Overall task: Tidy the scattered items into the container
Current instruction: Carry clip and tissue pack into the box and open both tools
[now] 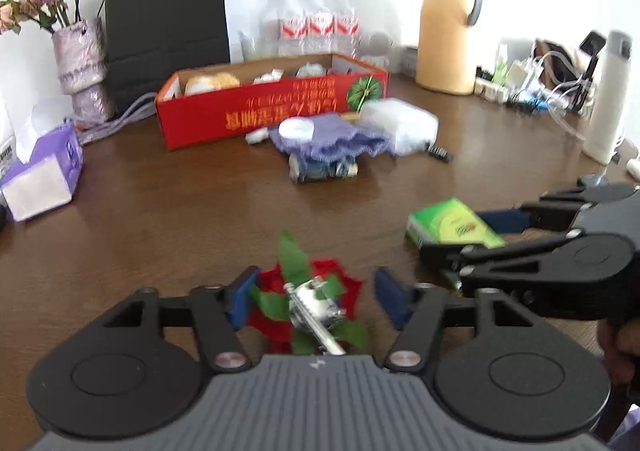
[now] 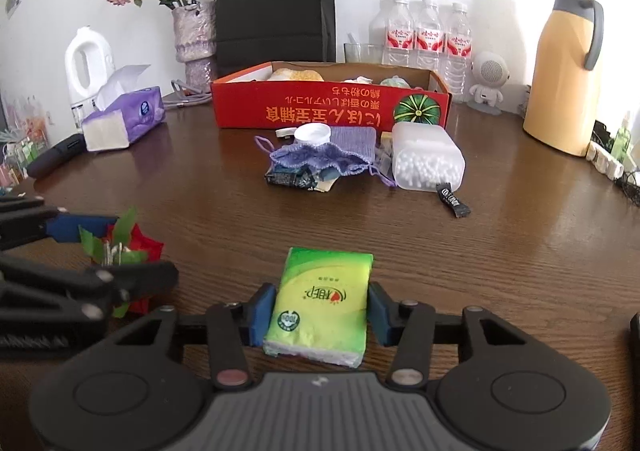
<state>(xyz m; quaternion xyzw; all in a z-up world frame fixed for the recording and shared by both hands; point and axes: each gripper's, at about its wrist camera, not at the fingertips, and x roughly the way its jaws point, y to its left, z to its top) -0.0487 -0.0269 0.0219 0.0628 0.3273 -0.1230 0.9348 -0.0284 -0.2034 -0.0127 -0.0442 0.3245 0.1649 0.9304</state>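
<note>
- Dark wooden counter (image 2: 500,251), white wall behind; tidying partly done.
- Near: left tool (image 1: 316,293), fingers apart around red flower clip (image 1: 316,303), not clamped.
- Near: right tool (image 2: 320,315), fingers flanking green tissue pack (image 2: 324,303); whether they grip it I cannot tell.
- Middle: purple pouch (image 2: 320,161), cotton-swab box (image 2: 428,161), black sachet (image 2: 452,201), other bits loose.
- Far: red box (image 2: 332,107) already holding several items.

Green tissue pack (image 2: 322,307), red-and-green flower clip (image 1: 310,299), red box (image 2: 332,103).
</note>
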